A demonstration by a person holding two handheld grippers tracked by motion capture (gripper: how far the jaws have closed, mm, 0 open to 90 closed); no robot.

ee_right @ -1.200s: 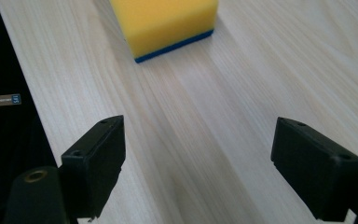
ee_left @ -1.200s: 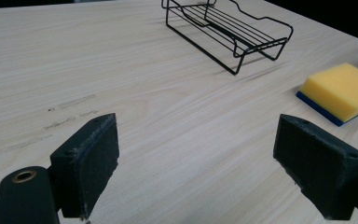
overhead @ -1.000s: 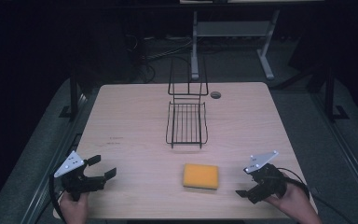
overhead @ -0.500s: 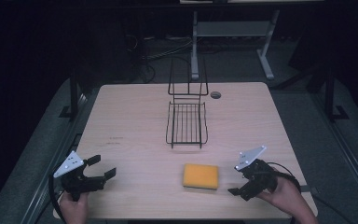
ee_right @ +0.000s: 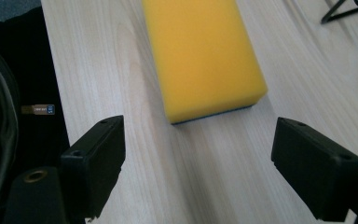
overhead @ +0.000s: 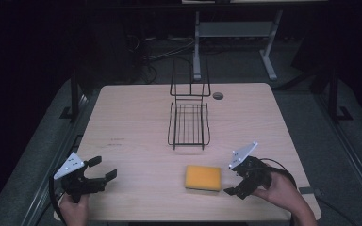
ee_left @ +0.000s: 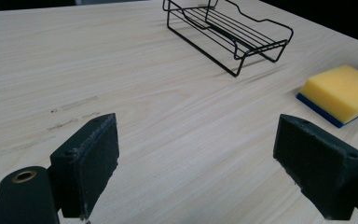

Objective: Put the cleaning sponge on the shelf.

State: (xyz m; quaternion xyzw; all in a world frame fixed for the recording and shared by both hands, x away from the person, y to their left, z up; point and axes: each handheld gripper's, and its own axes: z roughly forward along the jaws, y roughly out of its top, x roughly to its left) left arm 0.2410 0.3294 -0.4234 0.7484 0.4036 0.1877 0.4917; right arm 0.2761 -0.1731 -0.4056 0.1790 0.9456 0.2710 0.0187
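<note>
Approach step: right gripper (overhead: 236, 184), jaws wide apart, just right of flat yellow foam sponge (overhead: 203, 177); probably not touching. Next: straddle sponge, then close. Left gripper (overhead: 99, 175) gaping, well left of sponge.

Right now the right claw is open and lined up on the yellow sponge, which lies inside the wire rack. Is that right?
Not quite. The yellow sponge lies on the bare table, nearer the person than the wire rack and apart from it, as the high view shows. The right claw is indeed open and lined up on it.

One yellow sponge (overhead: 203, 177), one black wire rack (overhead: 188, 123), two grippers, left gripper (overhead: 97, 173), right gripper (overhead: 232, 181), one wooden table (overhead: 132, 122)
</note>
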